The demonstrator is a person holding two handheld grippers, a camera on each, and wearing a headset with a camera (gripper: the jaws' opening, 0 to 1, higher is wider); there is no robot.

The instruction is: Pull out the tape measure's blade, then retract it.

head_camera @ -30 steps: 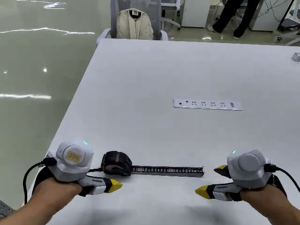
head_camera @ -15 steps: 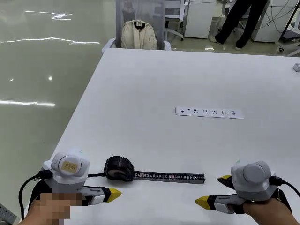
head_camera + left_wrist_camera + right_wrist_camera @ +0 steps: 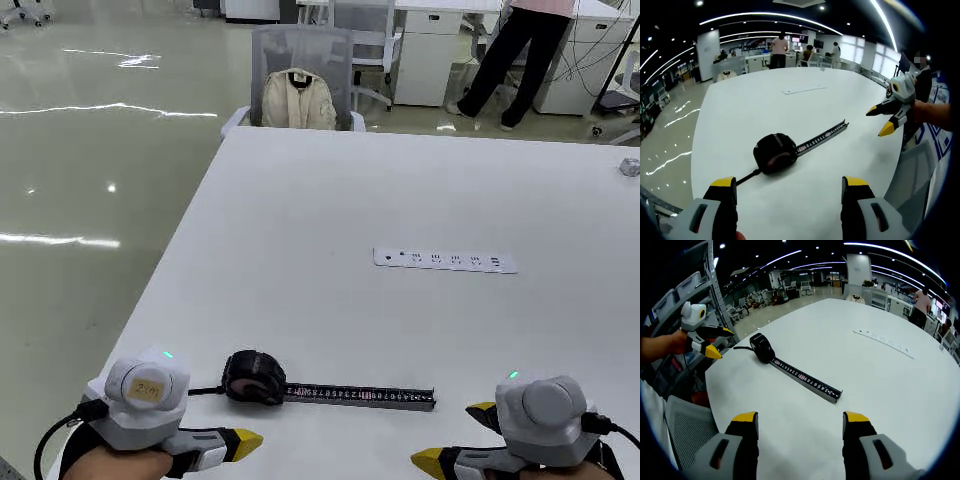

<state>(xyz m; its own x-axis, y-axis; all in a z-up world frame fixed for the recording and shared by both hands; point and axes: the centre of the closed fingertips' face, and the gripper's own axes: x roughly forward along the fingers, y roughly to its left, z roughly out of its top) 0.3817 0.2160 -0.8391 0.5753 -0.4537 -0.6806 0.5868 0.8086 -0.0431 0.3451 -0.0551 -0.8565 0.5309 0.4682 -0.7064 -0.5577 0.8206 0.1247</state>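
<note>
A black tape measure lies on the white table near its front edge. Its blade lies flat, pulled out to the right. My left gripper hovers open just in front of the case, apart from it. My right gripper is open too, in front of and right of the blade's tip. In the left gripper view the case and blade lie beyond my left gripper, with the right gripper at right. In the right gripper view, my right gripper faces the blade, the case and the left gripper.
A white power strip lies mid-table to the right. An office chair with a cream jacket stands at the far edge. A person stands behind at the right. The table's left edge runs close to the left gripper.
The head camera has tilted, so the whole picture has slid down. Both grippers have drawn back slightly toward the person. The tape measure and its blade lie as before.
</note>
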